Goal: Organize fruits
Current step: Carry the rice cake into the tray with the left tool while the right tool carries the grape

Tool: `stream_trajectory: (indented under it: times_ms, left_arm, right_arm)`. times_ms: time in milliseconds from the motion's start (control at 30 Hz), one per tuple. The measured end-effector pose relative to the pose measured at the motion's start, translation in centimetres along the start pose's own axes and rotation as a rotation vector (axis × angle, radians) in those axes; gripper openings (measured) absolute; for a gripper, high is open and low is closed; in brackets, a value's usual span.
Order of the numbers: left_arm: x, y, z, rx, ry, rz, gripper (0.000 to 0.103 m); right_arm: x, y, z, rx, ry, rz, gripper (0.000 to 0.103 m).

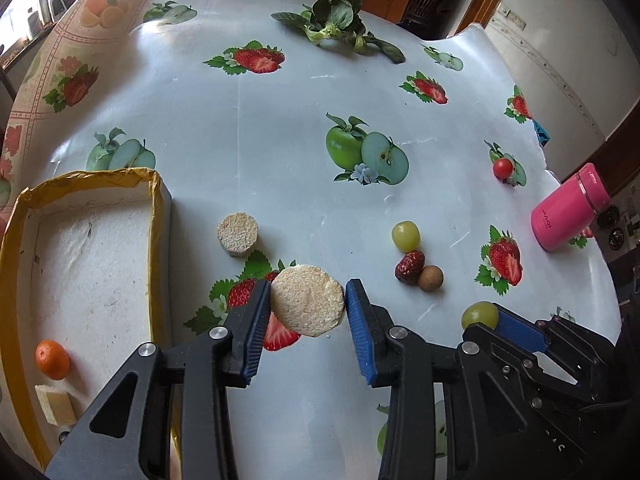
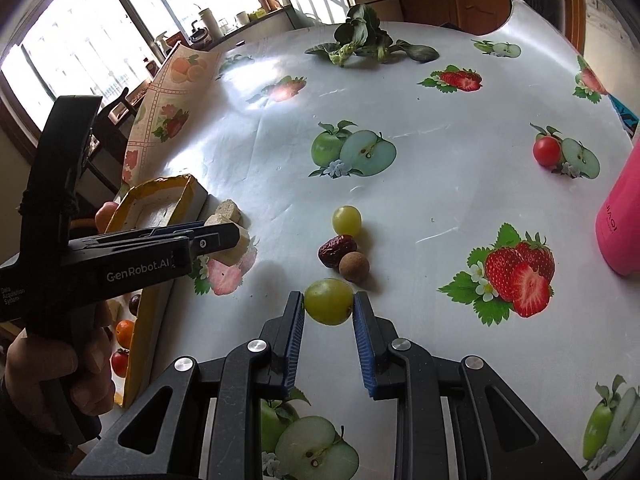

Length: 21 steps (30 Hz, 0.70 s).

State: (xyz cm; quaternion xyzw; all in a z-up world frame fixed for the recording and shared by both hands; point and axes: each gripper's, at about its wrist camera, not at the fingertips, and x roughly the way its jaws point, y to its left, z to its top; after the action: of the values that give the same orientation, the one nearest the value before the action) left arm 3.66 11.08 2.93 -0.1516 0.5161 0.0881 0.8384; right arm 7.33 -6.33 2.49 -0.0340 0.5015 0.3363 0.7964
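My left gripper (image 1: 307, 300) is shut on a pale round corn slice (image 1: 307, 300) and holds it above the table, right of the yellow-rimmed foam tray (image 1: 154, 216). My right gripper (image 2: 329, 302) is shut on a green grape (image 2: 329, 301) near the table's front. A second corn slice (image 1: 237, 235) lies beside the tray. Another green grape (image 2: 346, 220), a red date (image 2: 336, 249) and a brown longan (image 2: 354, 266) lie together just ahead of the right gripper. A cherry tomato (image 2: 547, 151) sits far right. In the tray lie a small orange (image 1: 52, 359) and a pale cube (image 1: 56, 404).
A pink flask (image 1: 570, 213) stands at the right edge. Leafy greens (image 1: 338, 24) lie at the far side. The tablecloth carries printed strawberries and apples. The left gripper's body (image 2: 100, 256) shows in the right wrist view over the tray (image 2: 140, 320).
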Motion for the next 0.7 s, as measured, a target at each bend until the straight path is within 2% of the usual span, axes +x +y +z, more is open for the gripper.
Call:
stream_trajectory:
  times_ms: [267,700]
  left_arm:
    - [-3.7,1.5,-2.0,-0.042,-0.041,0.012,0.036]
    - [-8.1,5.8,-5.1,-0.117,-0.079,0.082,0.036]
  right_arm:
    - [-1.8,1.9,-0.2,-0.044,-0.019,0.011,0.025]
    - [-3.0,7.4,-0.4,-0.143,-0.023,0.059,0.025]
